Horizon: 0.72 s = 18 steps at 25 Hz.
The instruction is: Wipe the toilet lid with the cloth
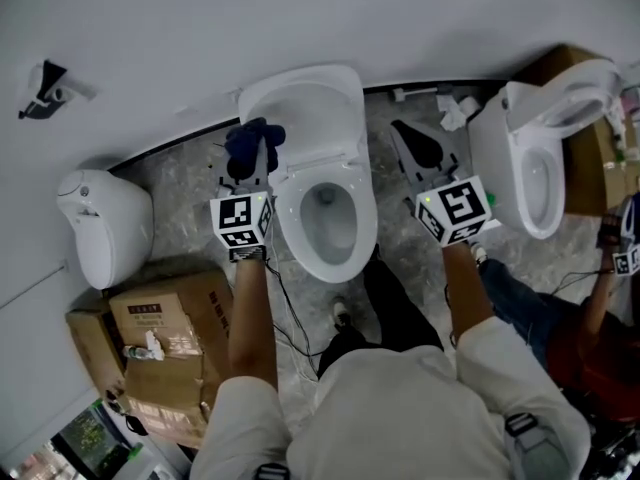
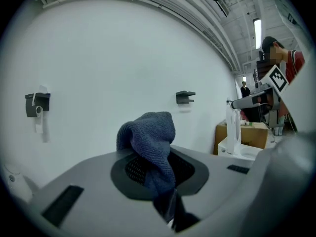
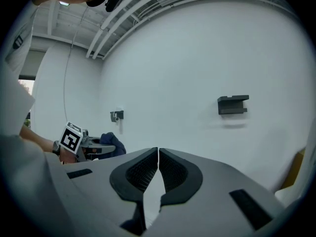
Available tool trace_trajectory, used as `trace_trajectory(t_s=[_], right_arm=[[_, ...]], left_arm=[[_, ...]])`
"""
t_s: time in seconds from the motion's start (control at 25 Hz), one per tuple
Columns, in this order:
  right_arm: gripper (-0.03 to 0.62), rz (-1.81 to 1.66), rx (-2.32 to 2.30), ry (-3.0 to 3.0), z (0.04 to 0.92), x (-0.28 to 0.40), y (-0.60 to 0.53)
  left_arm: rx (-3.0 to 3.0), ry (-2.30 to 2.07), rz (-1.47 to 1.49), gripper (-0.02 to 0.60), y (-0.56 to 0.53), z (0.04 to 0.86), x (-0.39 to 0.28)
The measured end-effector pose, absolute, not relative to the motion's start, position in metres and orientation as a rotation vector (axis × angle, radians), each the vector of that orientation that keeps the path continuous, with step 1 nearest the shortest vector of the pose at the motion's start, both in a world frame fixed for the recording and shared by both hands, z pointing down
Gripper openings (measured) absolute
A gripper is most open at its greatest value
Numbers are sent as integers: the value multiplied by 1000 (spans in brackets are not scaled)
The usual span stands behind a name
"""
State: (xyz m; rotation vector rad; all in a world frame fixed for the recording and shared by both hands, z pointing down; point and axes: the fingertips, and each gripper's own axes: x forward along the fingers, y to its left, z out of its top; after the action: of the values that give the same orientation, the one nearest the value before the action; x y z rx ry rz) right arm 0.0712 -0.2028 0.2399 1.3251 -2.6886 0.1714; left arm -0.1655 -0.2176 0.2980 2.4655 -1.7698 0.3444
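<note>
A white toilet [image 1: 325, 198] stands against the wall with its lid [image 1: 305, 103] raised and the bowl open. My left gripper [image 1: 252, 153] is shut on a dark blue cloth [image 1: 254, 140], held beside the lid's left edge. In the left gripper view the cloth [image 2: 150, 144] bunches up out of the closed jaws in front of the white wall. My right gripper [image 1: 412, 140] is shut with nothing in it, to the right of the toilet. From the right gripper view, the jaws meet at the tips [image 3: 158, 154], and the left gripper [image 3: 91, 143] with the cloth shows at left.
A second toilet [image 1: 540, 143] stands at right, next to a brown box [image 1: 590, 163]. A white bin [image 1: 105, 223] and cardboard boxes [image 1: 165, 343] sit at left. Cables lie on the stone floor [image 1: 290, 313]. Another person's arm [image 1: 605, 288] is at far right.
</note>
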Motion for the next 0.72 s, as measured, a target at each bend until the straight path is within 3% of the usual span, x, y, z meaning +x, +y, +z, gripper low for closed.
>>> trace_trajectory(t_s=[0.72], right_arm=[[30,271,1270,-2690,305,59,-247]], left_arm=[[2274,-1839,411,51,-305,403,-188]])
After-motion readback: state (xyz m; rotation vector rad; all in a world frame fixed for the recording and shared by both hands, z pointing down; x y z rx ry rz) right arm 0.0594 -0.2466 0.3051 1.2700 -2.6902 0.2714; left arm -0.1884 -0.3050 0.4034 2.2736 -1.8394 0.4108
